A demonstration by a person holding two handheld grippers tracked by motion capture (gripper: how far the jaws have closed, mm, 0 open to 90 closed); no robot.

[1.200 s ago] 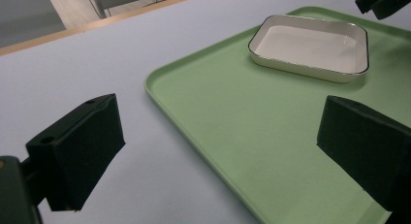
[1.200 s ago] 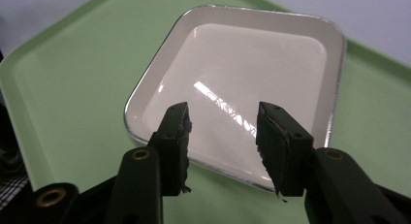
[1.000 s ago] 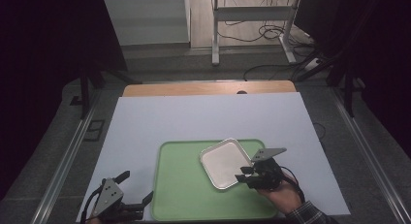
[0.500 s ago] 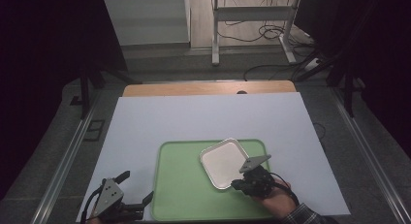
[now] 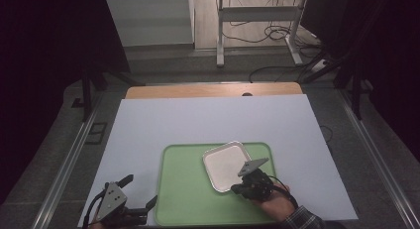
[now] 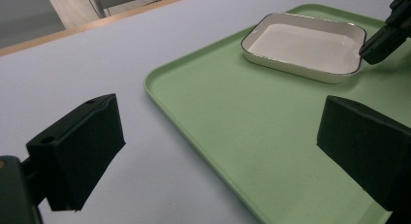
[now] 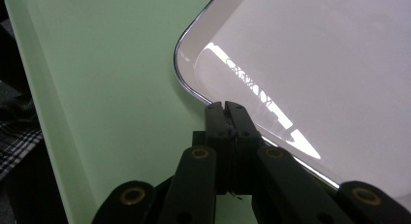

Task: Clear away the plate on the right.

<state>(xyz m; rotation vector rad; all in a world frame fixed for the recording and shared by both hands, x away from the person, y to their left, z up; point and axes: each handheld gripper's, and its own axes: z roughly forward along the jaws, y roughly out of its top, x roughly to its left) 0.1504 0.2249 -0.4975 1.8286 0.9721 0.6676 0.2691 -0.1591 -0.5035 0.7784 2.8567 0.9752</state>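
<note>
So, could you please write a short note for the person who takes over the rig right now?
Right gripper: jaws shut on the near rim of the white dish.
Left gripper: jaws open, holding nothing, at the near left corner of the green tray.
The dish sits on the tray, toward its far right; the tray lies on the white table cover.
Done: the dish is gripped.
Left: probably moving the dish; keep it level and guide it slowly.

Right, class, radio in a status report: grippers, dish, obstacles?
Right gripper shut on dish rim. Left gripper open, idle at tray edge. Dish flat on tray. Nothing in the way.
</note>
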